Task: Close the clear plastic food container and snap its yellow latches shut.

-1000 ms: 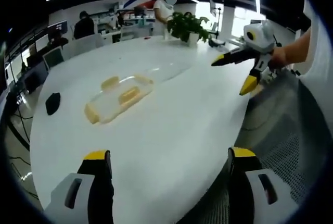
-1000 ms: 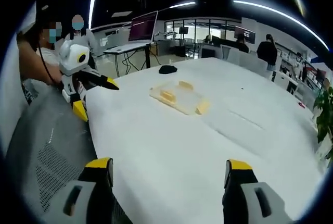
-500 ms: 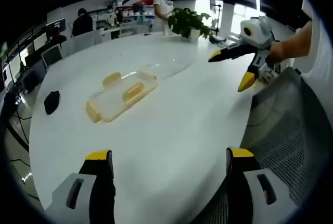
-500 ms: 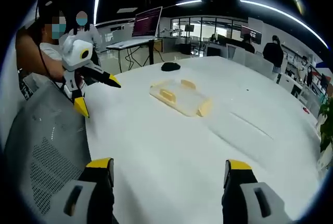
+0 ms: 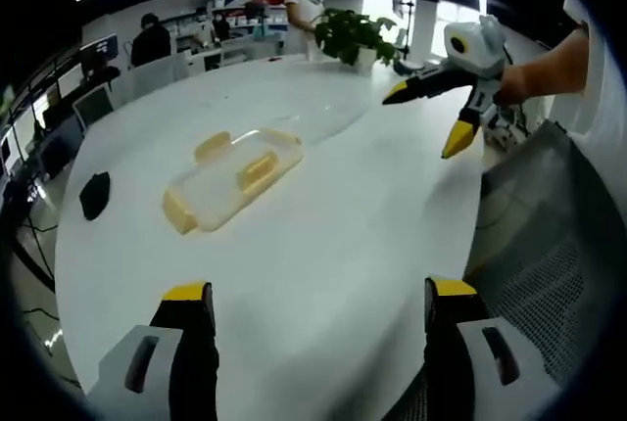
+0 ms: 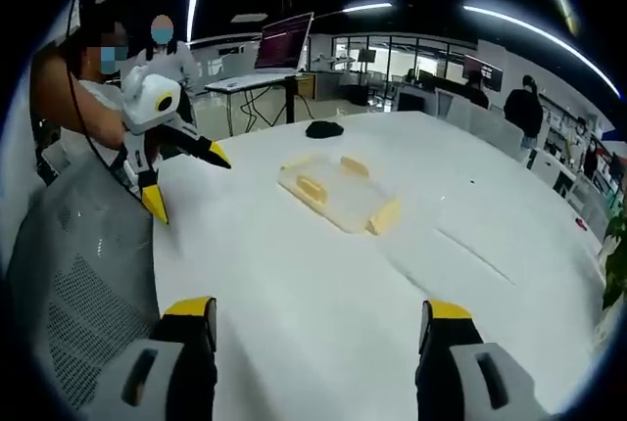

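Wide white worktop [image 5: 323, 225], smooth and rounded at the edge, in an open office with ceiling light strips, desks and monitors behind. Clear plastic container [image 5: 233, 178], long and shallow, lying flat near the middle of the worktop, well apart from both tongs; also seen in the right gripper view [image 6: 338, 192]. Yellow latches [image 5: 177, 211] at its ends and along one side, standing out from the rim. Small black object [image 5: 94, 195] beyond it, near the far edge. Potted green plant [image 5: 355, 37] at the far end. Grey mesh chair back [image 6: 73, 274] at the worktop's edge. Left tongs [image 5: 312, 304] spread wide, empty, held above the worktop. Right tongs [image 6: 317, 321] likewise parted, empty, level over the surface.
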`<state>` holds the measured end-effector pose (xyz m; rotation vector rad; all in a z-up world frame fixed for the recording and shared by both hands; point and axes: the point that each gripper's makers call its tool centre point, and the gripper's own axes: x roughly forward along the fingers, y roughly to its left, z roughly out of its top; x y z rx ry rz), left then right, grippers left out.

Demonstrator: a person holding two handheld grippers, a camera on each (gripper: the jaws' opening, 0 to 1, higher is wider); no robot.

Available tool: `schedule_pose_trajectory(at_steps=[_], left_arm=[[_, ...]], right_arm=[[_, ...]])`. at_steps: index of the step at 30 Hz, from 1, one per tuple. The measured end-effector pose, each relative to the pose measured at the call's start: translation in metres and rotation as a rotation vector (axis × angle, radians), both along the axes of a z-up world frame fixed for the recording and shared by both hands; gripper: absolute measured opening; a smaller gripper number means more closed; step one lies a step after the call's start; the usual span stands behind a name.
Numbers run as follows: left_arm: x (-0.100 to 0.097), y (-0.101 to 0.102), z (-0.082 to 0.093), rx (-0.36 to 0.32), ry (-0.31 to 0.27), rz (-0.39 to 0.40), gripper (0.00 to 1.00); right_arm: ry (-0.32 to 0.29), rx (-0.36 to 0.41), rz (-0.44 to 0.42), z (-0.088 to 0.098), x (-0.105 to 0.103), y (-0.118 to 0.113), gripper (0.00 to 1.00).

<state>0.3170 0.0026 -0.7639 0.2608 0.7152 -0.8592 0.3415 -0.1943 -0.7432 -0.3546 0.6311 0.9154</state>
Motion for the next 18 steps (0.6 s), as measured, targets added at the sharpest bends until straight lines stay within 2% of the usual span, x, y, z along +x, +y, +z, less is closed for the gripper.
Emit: schedule_pose_trajectory(at_steps=[18], left_arm=[[0.025, 0.008, -0.002, 0.02, -0.002, -0.024, 0.84]], right_arm=[[-0.017, -0.018, 0.089, 0.003, 0.024, 0.013, 0.82]])
